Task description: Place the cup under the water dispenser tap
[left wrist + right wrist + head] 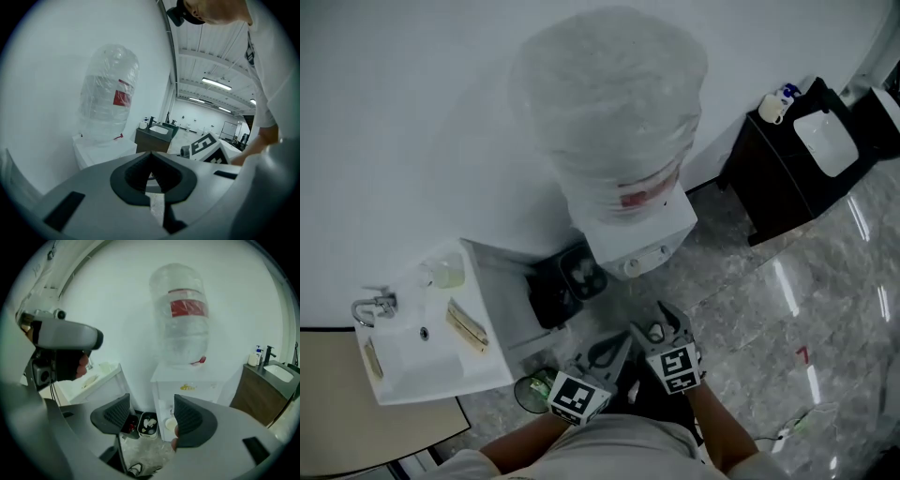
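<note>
The white water dispenser [642, 234] stands against the wall with a large wrapped bottle [614, 103] on top. In the right gripper view a small pale round cup [171, 423] sits in the recess of the dispenser [197, 385]. Both grippers hang low in front of the dispenser, well short of it. My left gripper [617, 347] is shut, its pads meeting with nothing between them in the left gripper view [150, 157]. My right gripper [666, 321] is open and empty, its jaws framing the floor before the dispenser [147, 416].
A black bin [567, 286] with white scraps stands left of the dispenser. A white sink unit [492, 314] is further left, and a dark cabinet [773, 178] with a basin is at the right. A round greenish container [530, 389] sits by my left gripper.
</note>
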`<state>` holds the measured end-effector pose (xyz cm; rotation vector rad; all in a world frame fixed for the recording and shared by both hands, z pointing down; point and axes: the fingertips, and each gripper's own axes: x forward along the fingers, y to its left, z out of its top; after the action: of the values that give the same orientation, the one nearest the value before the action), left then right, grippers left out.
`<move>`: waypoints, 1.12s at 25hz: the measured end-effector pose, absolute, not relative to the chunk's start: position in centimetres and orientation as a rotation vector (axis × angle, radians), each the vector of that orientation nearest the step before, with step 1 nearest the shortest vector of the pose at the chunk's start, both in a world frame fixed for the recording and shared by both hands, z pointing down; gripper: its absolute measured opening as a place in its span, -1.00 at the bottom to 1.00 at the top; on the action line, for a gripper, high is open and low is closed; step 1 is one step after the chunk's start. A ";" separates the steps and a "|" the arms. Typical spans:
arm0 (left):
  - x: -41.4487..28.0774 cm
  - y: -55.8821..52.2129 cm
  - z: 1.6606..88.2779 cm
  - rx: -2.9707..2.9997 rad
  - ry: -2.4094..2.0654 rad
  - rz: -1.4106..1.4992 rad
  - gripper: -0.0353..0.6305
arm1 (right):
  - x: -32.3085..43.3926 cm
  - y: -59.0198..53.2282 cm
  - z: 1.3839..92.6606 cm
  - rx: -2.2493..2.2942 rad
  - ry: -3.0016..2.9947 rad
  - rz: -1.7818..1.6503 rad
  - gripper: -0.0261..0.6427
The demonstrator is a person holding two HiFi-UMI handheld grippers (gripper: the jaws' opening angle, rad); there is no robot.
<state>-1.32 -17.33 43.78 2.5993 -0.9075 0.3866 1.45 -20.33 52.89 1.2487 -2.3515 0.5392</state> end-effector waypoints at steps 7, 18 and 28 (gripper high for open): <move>-3.0 -16.1 38.6 2.585 -0.965 0.334 -0.88 | 0.9 -17.3 43.3 1.342 -2.388 0.518 -0.04; -4.1 -15.9 34.3 2.670 -0.994 0.284 -0.88 | -0.6 -15.6 35.1 1.453 -2.437 0.385 -0.84; -4.7 -15.9 33.0 2.685 -1.026 0.265 -0.88 | -1.5 -15.9 33.3 1.425 -2.459 0.321 -0.87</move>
<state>-4.72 -15.89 33.01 2.6848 -1.0264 0.2647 -1.51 -15.88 33.27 1.4255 -2.4587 0.3212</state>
